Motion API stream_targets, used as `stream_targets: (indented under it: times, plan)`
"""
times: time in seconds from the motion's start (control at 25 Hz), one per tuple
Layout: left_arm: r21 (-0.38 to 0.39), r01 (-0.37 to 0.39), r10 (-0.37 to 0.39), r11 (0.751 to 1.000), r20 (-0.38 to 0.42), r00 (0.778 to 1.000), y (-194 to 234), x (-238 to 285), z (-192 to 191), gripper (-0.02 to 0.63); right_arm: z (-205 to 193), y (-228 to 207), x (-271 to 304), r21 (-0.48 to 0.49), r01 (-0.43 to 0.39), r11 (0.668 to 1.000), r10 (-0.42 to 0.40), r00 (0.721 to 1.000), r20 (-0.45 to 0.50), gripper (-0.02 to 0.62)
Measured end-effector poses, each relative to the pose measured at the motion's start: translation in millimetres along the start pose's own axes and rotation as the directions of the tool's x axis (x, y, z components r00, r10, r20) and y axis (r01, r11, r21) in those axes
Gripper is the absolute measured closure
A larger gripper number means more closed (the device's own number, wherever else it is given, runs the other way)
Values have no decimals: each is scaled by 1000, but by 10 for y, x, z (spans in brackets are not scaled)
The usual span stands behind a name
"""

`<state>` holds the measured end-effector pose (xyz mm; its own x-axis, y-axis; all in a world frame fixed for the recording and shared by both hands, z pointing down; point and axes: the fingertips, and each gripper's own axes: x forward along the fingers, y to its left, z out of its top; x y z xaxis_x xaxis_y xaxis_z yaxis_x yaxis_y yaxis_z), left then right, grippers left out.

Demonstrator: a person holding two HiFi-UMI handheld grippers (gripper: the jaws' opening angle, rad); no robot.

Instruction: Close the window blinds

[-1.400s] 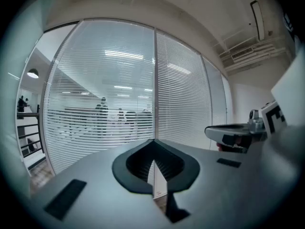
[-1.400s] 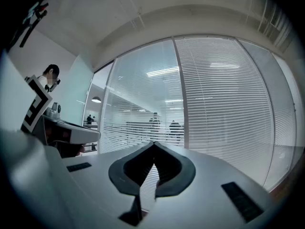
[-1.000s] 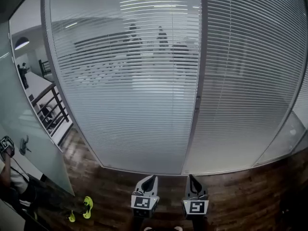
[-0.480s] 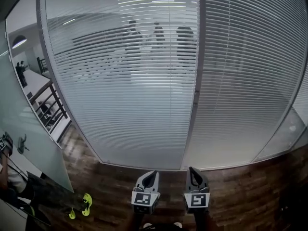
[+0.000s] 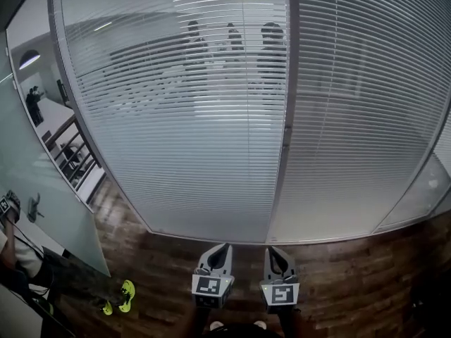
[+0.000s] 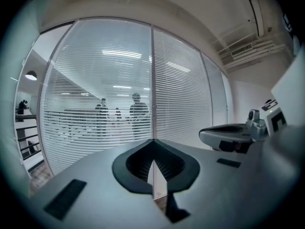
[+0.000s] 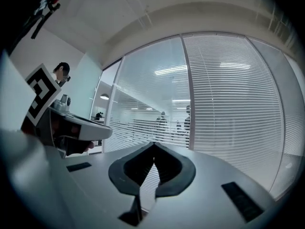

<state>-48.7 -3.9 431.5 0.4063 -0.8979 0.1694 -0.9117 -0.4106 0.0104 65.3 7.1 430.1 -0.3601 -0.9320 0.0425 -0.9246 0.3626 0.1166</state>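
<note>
Blinds: thin, smooth white slats. Floor: dark wood planks with a slight sheen. Left gripper and right gripper: smooth matt grey plastic.

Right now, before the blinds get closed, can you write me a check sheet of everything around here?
Surface: dark wooden plank floor.
Job's things: white slatted blind on the left pane, slats open, people show through; white slatted blind on the right pane looks closed.
Clutter: neon-yellow shoes, far left.
Grippers: left tongs and right tongs both shut, empty, short of the blinds.
Cables: nothing seen.
Surroundings: dark figures standing behind the left blind.
</note>
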Motion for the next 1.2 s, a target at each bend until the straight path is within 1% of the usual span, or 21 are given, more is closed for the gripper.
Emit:
stream_targets:
  times: [0.12, 0.28, 0.4, 0.56, 0.64, 0.8, 0.92, 1.0, 1.12, 1.2]
  plan:
    - [9, -5, 6, 1000, -12, 1000, -70, 54, -24, 606, -66, 12, 12, 1, -23, 1000, 23, 1000, -15, 595]
    - [11, -21, 21, 1000, -12, 1000, -149, -40, -56, 606, -104, -47, -88, 6, -21, 1000, 22, 1000, -17, 594]
    - [4, -38, 38, 999, -19, 999, -191, -54, -27, 606, -38, -141, -125, 14, -20, 1000, 20, 1000, -8, 595]
    - [2, -50, 50, 999, -14, 999, -285, -12, -11, 606, -73, -267, -148, 17, -32, 999, 32, 999, -18, 594]
    - [-6, -65, 65, 998, -12, 998, -307, -6, -33, 606, -90, -341, -152, 26, -27, 999, 27, 999, -18, 595]
    - [-13, -67, 67, 998, -17, 998, -357, 49, -47, 606, -131, -488, -108, 26, -13, 1000, 13, 1000, -22, 594]
    - [-27, -85, 84, 996, -20, 996, -294, 82, -33, 606, -119, -520, -62, 29, -6, 1000, 7, 1000, -23, 595]
    - [-22, -80, 80, 997, -17, 997, -243, 112, -3, 606, -116, -528, -28, 30, -1, 1000, 2, 1000, -28, 594]
    - [-20, -96, 95, 995, -25, 995, -119, 187, 90, 606, -155, -574, 83, 26, 14, 1000, -13, 999, -49, 595]
    - [-22, -96, 95, 995, -24, 995, -24, 300, 71, 606, -222, -600, 212, 20, 23, 1000, -21, 998, -66, 595]
